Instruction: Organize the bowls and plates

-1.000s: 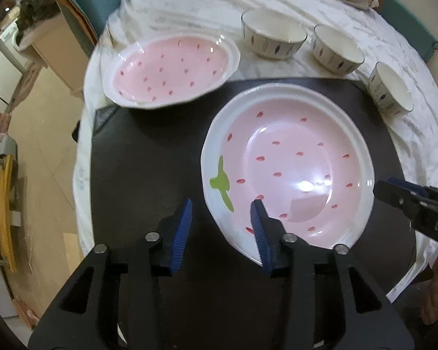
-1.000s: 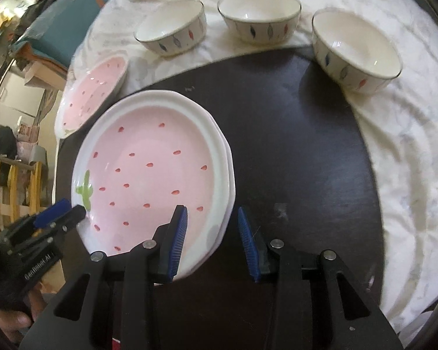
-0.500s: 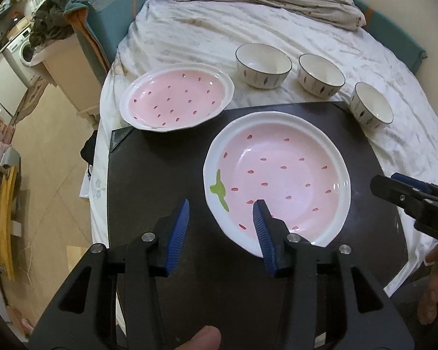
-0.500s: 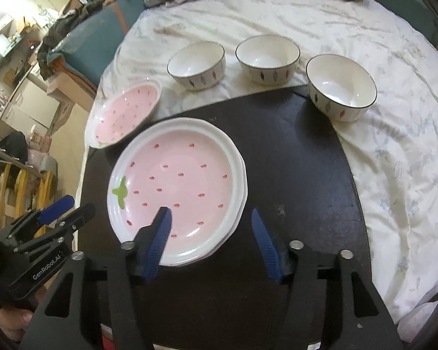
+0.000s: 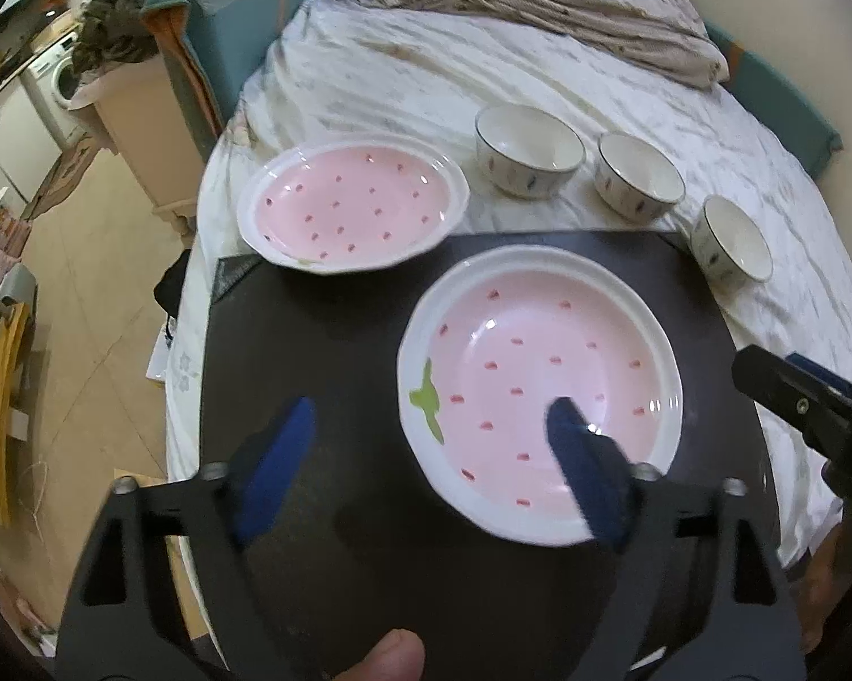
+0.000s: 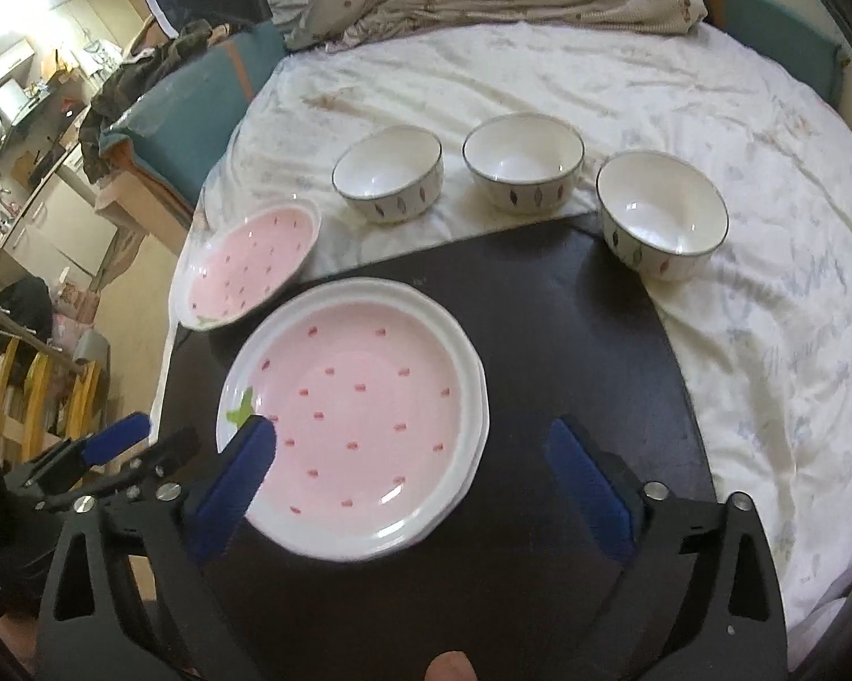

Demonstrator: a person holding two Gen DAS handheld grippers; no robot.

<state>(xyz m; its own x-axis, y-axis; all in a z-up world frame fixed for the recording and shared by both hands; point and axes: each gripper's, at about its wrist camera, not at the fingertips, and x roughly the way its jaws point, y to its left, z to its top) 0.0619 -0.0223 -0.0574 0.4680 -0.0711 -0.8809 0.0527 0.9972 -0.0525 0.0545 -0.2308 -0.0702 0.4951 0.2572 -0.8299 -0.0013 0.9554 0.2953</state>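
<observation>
Left tongs: the left tongs [image 5: 426, 454] hung over the near edge of the strawberry plate stack [image 5: 539, 391]; their jaws had just been opening and stood wide, one blue pad [image 5: 585, 471] above the plate's pink well, the other over the bare black board [image 5: 312, 352], gripping nothing.
Right tongs: the right tongs [image 6: 420, 476] had also just been opening, to a very wide spread, and held nothing; the left pad [image 6: 239, 476] hovered above the stack's near rim, the other over the board.
Plate stack: two pink strawberry plates, nested, sat on the board; the lower one's rim peeked out on the right side [image 6: 480, 431].
Second plate: a lone strawberry plate [image 5: 352, 207] rested half on the bed sheet [image 6: 653, 85] and half on the board's far left corner.
Bowls: three white patterned bowls stood in a row on the sheet, the left bowl [image 6: 389, 173], the middle bowl [image 6: 522, 162] and the right bowl [image 6: 661, 215], the last at the board's corner.
Hand: a fingertip [image 5: 389, 655] showed at the bottom of the left view.
</observation>
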